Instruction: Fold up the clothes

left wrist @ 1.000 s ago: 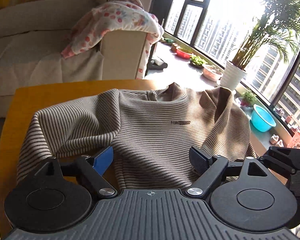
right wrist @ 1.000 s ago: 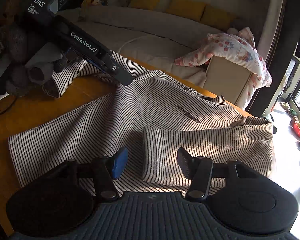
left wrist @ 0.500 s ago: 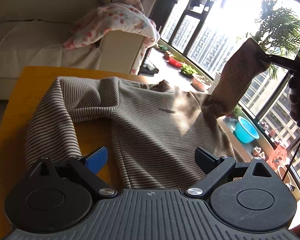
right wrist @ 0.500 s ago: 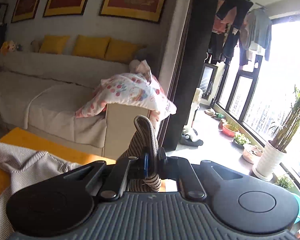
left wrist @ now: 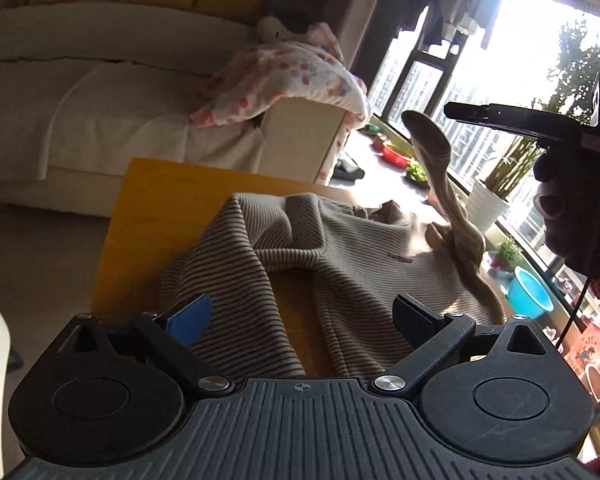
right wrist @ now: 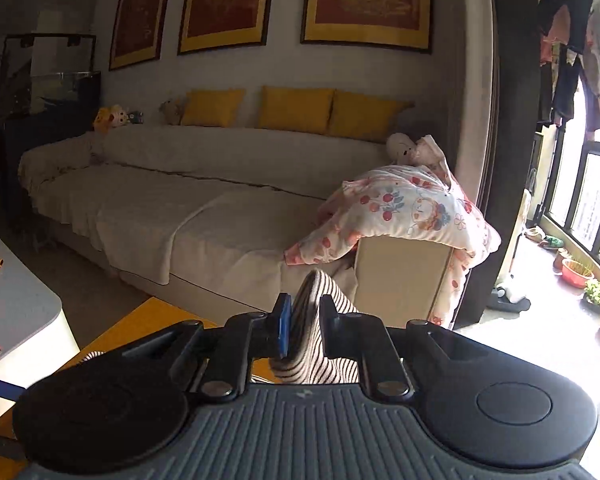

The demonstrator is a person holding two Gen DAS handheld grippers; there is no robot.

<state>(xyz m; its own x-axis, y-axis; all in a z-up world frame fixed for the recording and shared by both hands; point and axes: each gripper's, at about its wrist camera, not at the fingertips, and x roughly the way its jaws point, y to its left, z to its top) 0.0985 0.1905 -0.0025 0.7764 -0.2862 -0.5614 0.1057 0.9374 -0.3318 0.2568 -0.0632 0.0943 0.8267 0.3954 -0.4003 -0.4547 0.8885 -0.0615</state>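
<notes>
Sweater, soft, light and limp, lies spread on the yellow table; the right gripper pinches its sleeve cuff raised at the right, its jaws just loosening slightly, while the left gripper hangs wide open, empty, over the near hem, a good hold.

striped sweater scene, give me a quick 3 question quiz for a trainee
1. True or false: the right gripper grips a sleeve of the striped sweater, lifted off the yellow table.
2. What lies between the left gripper's fingers: A) nothing gripped, they stand wide over the sweater, B) a cushion, C) the collar?
3. What is draped over the sofa arm?

Key
1. True; striped fabric is pinched between the fingers, which have just been easing apart slightly.
2. A
3. A floral blanket.
</notes>
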